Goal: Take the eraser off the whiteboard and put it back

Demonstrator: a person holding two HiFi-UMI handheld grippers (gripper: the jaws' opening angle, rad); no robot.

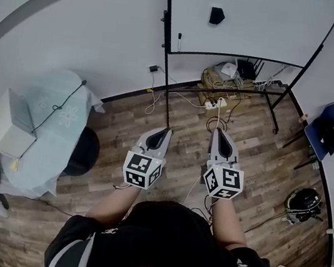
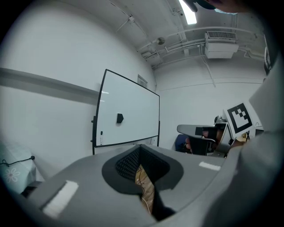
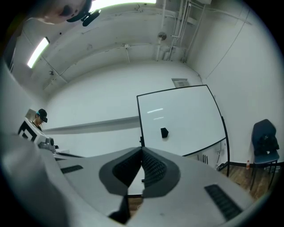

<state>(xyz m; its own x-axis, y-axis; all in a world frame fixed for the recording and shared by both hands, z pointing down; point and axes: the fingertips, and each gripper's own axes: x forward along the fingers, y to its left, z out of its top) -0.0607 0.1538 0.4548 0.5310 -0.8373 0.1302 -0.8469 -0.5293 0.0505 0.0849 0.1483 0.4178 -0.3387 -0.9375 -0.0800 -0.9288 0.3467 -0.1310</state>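
Note:
A small black eraser [image 1: 216, 15] sticks to the whiteboard [image 1: 260, 31], which stands on a black frame at the far side of the room. It also shows as a dark spot, the eraser [image 2: 120, 118] in the left gripper view and the eraser [image 3: 164, 132] in the right gripper view. My left gripper [image 1: 167, 131] and right gripper [image 1: 217, 132] are held side by side, roughly level, well short of the board. On both, the jaws meet at the tips with nothing between them.
Cables and a power strip [image 1: 217, 104] lie on the wood floor under the board. A table with a pale cloth [image 1: 61, 118] and a white box [image 1: 10, 124] stands at the left, with a black stool [image 1: 84, 151] beside it. A blue chair [image 1: 329, 128] is at the right.

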